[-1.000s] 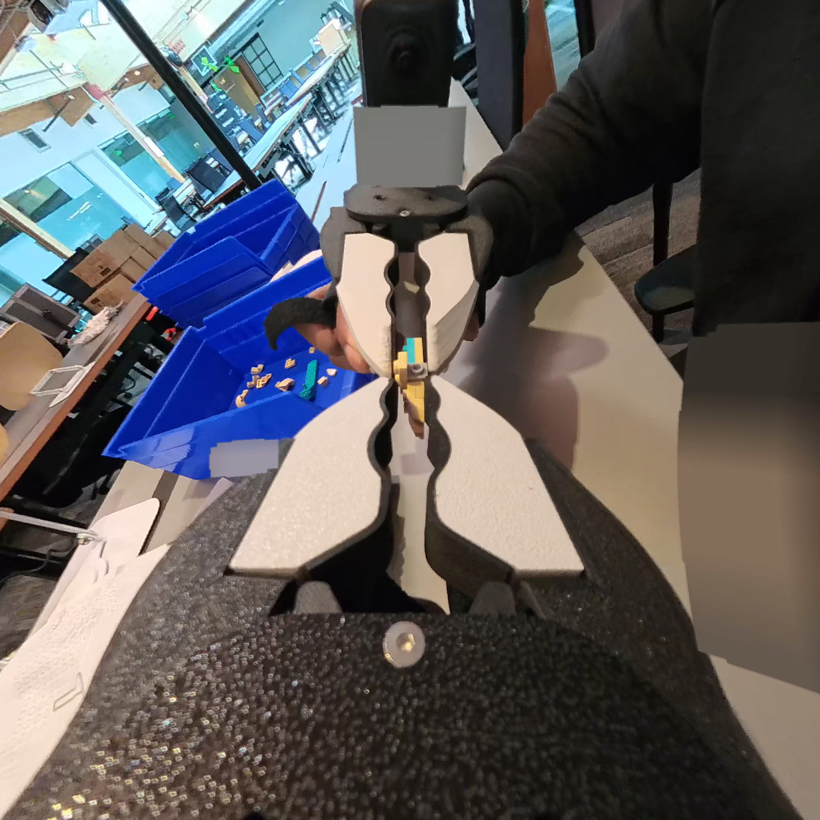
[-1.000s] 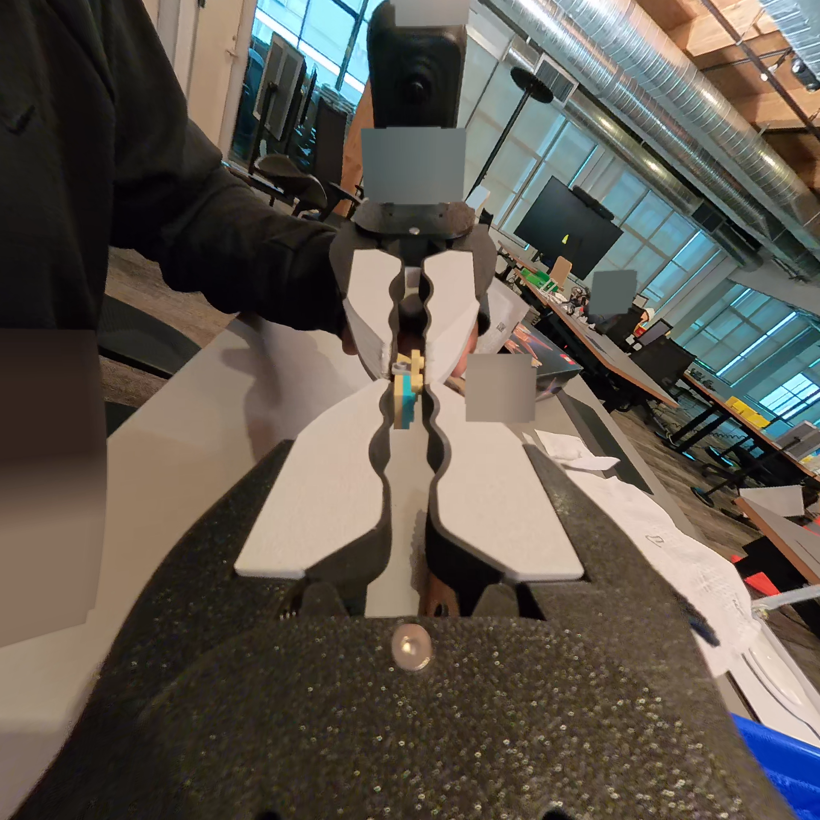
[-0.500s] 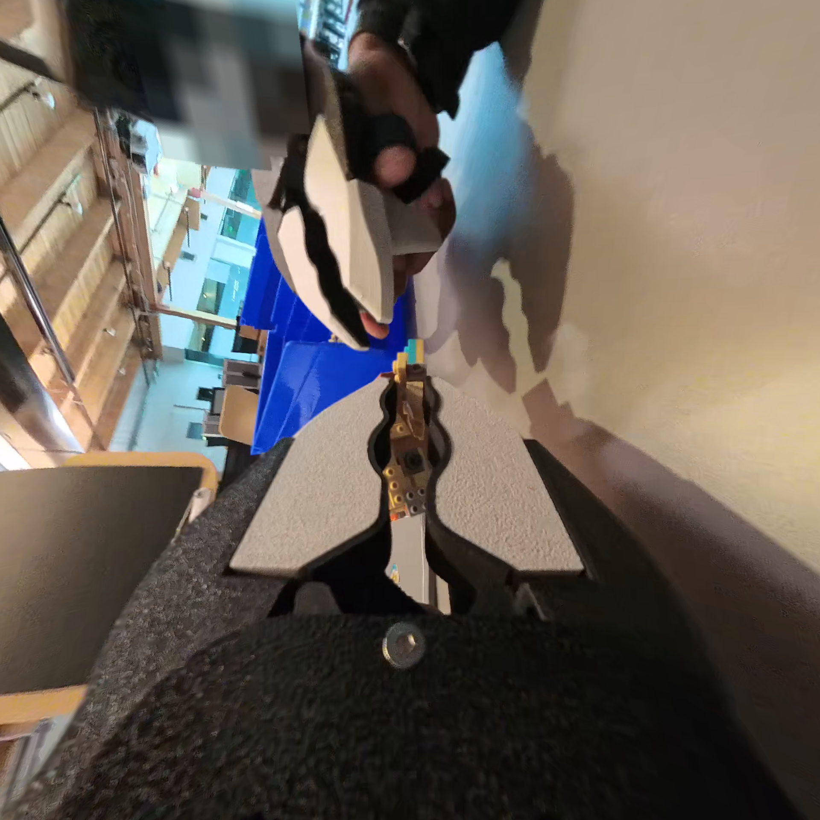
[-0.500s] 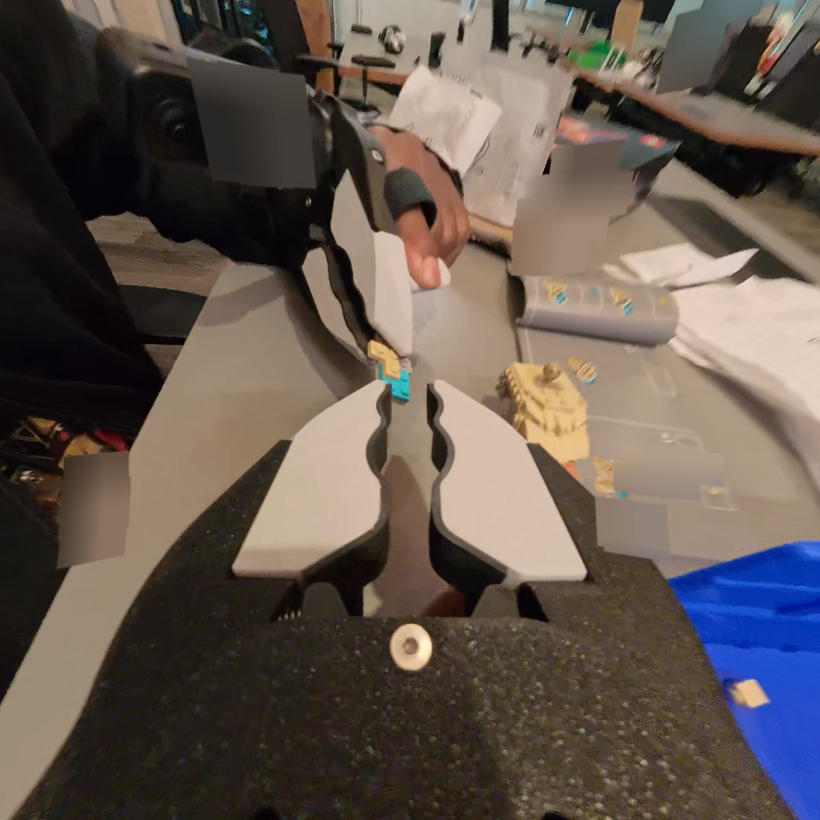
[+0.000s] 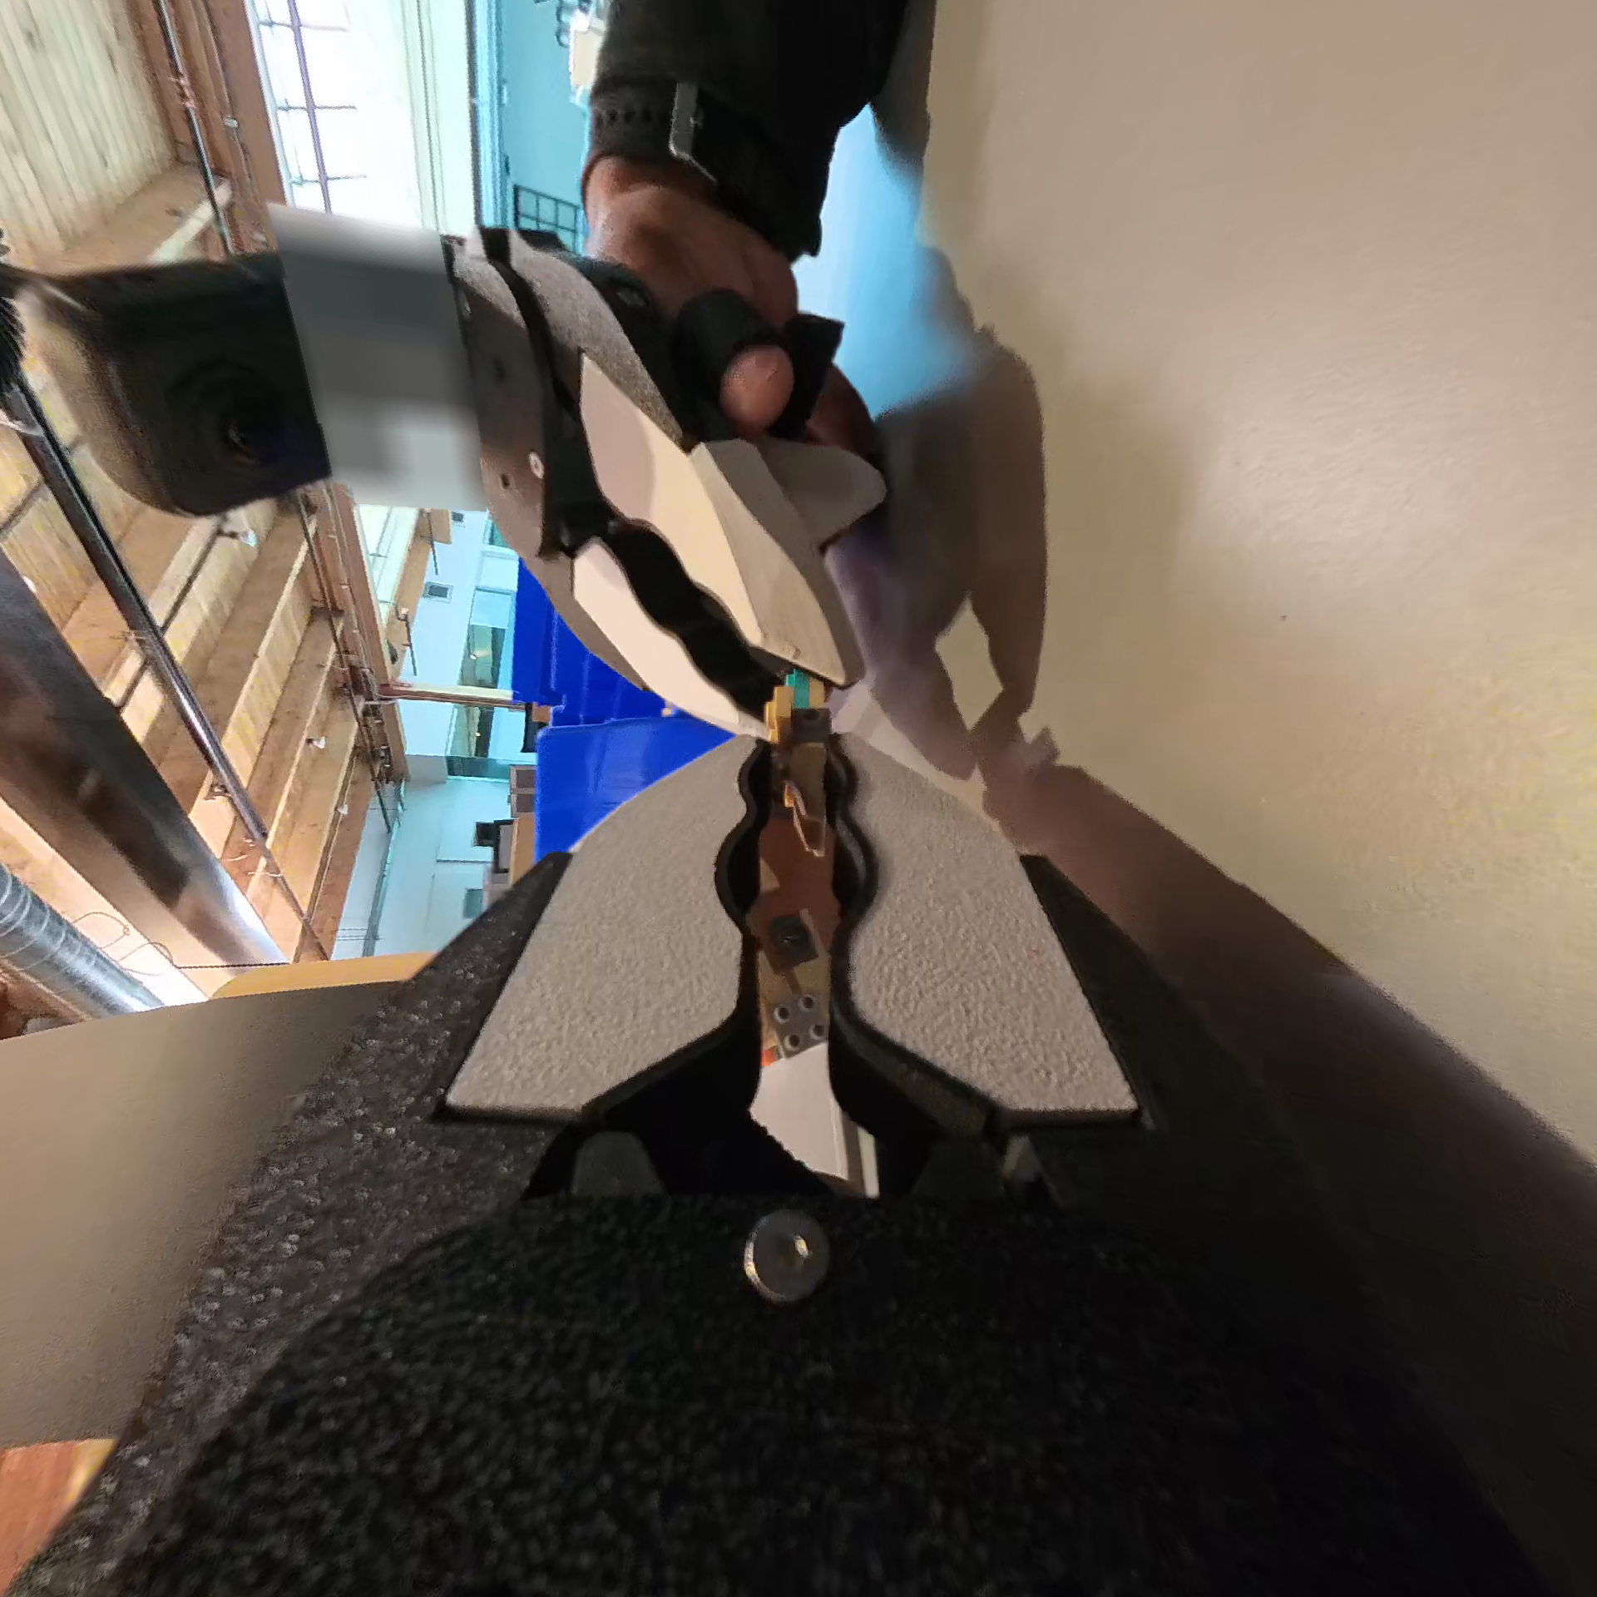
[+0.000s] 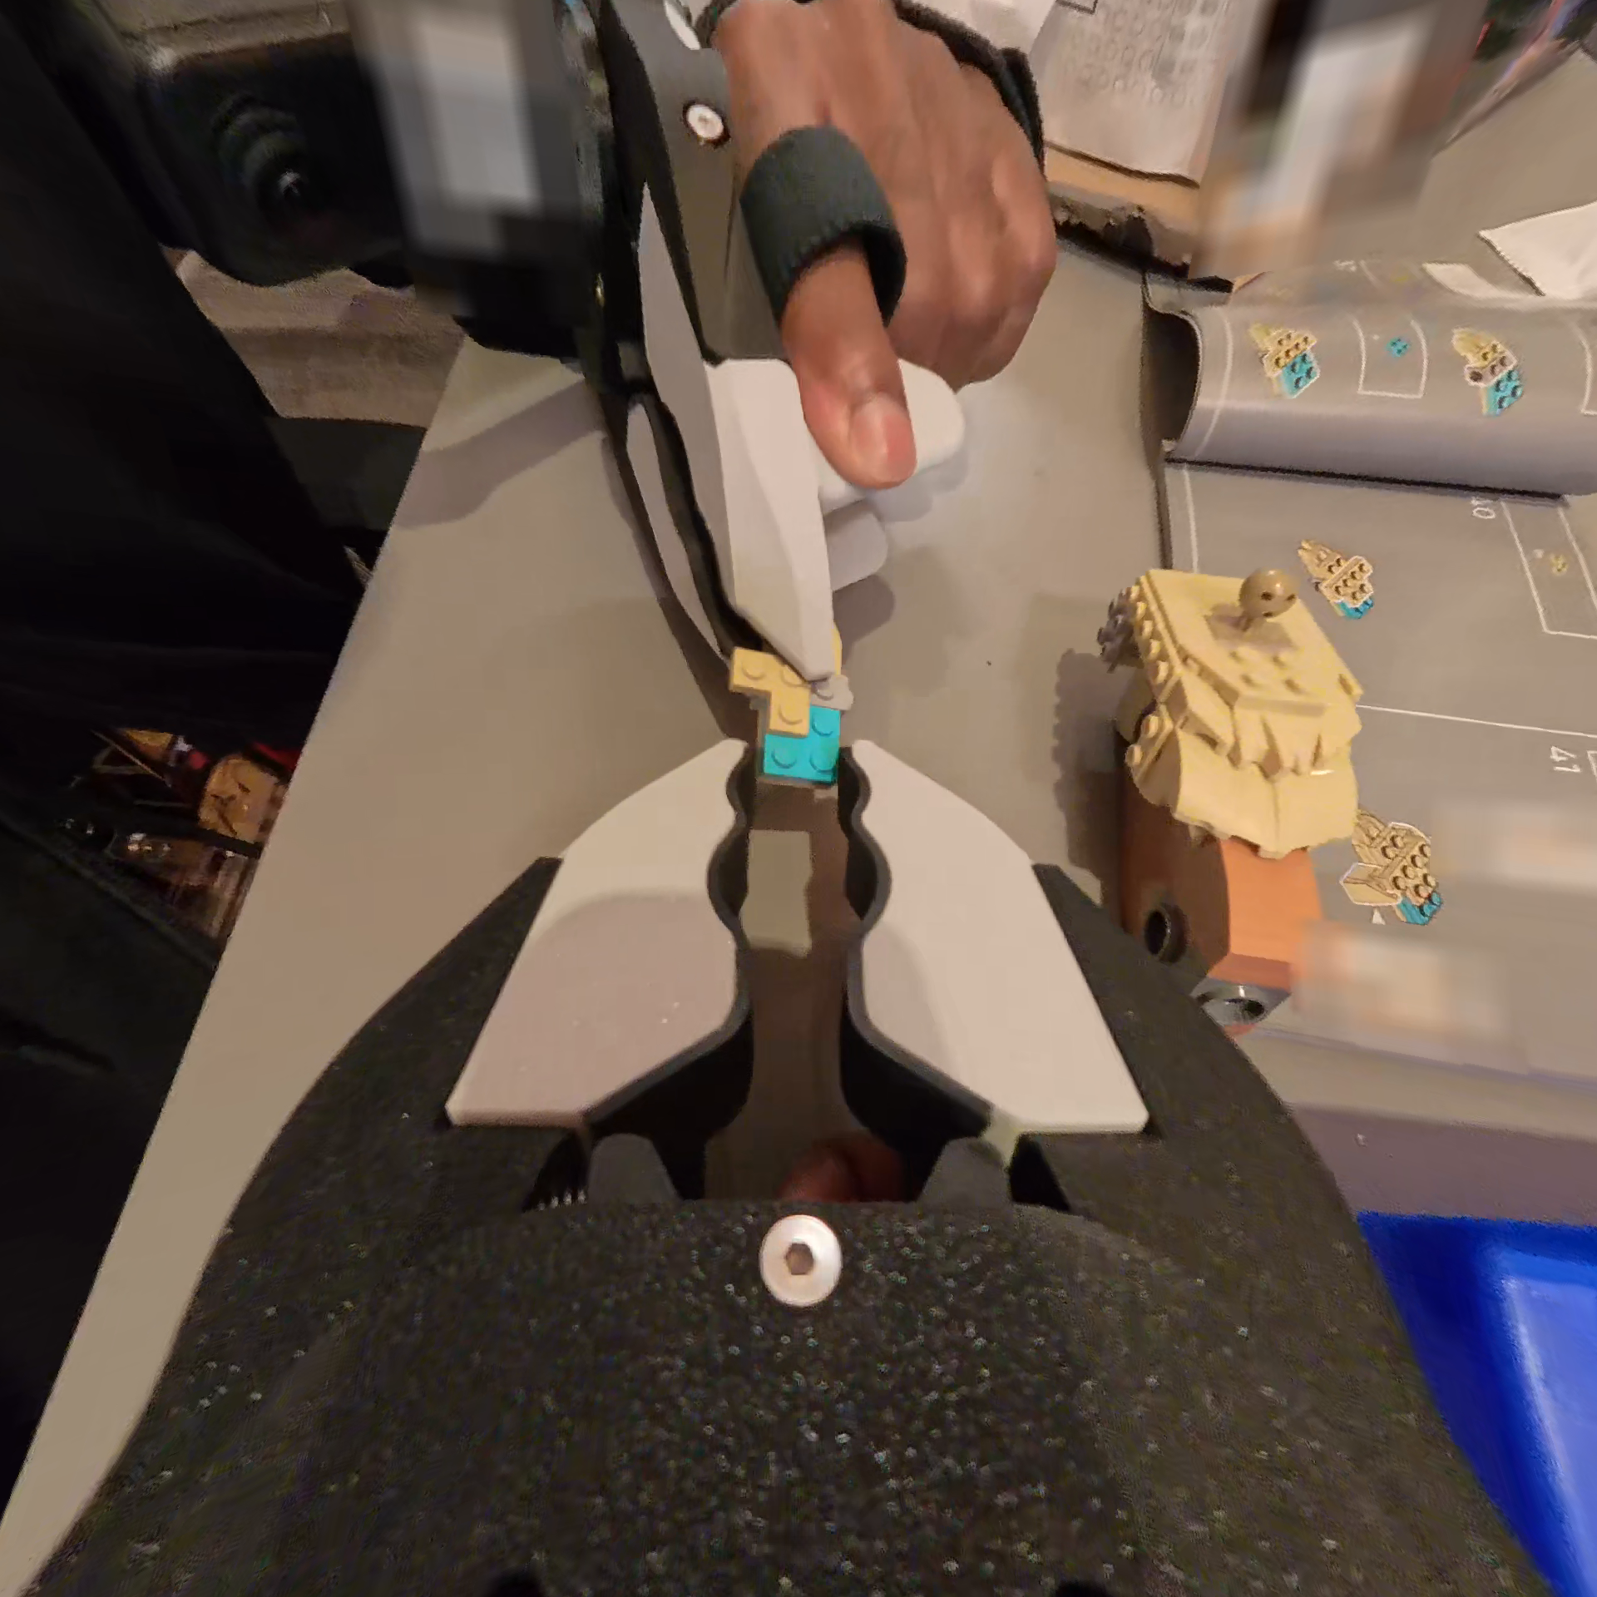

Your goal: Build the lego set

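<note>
My right gripper [image 6: 799,765] had its jaws closed on the teal end of the small tan-and-teal brick piece [image 6: 791,713] above the grey tabletop [image 6: 536,691], my left gripper [image 6: 791,670] pinching its far tan end, the tan model [image 6: 1227,734] beyond

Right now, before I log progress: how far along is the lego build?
Done: a large tan model sits on the open instruction booklet. In hand: the left gripper is shut on a small tan-and-teal sub-assembly, its teal end between the right gripper's fingers; grip unclear. Left, probably: joining it to the model.
</note>
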Demonstrator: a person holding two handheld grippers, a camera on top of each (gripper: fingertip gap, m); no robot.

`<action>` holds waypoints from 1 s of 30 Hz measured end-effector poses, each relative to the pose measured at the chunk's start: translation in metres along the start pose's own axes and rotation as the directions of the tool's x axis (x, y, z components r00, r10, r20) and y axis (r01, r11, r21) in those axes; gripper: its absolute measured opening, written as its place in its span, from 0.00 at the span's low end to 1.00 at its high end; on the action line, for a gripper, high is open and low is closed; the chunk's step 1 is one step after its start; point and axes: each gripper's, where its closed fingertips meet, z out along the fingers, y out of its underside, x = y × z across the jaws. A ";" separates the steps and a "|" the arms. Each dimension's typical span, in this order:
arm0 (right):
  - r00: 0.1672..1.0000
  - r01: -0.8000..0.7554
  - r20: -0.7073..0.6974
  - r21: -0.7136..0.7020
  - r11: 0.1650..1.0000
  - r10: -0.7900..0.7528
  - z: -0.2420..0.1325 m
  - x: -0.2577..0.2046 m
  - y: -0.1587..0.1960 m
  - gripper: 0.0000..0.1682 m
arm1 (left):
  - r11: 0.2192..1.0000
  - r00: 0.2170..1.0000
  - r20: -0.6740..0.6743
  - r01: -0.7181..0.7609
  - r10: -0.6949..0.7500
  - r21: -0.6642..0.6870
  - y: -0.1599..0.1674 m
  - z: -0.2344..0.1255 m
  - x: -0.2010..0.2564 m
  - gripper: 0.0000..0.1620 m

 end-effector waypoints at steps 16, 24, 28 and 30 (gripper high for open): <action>0.986 0.057 -0.138 -0.244 0.968 -0.092 -0.001 0.016 0.037 0.14 | 0.798 0.770 -0.211 0.586 -0.602 -0.141 0.033 -0.010 0.019 0.12; 0.997 0.063 -0.042 -0.109 0.992 -0.068 -0.054 0.001 0.013 0.17 | 0.690 0.666 -0.186 0.711 -0.722 -0.136 0.040 -0.013 0.005 0.10; 0.977 0.065 -0.201 -0.041 0.997 -0.072 -0.120 0.040 -0.004 0.15 | 0.670 0.651 -0.161 0.728 -0.742 -0.145 0.045 -0.011 0.002 0.10; 0.956 0.062 -0.284 -0.055 0.997 -0.075 -0.152 0.067 -0.003 0.14 | 0.663 0.647 -0.143 0.737 -0.749 -0.133 0.047 -0.010 -0.002 0.10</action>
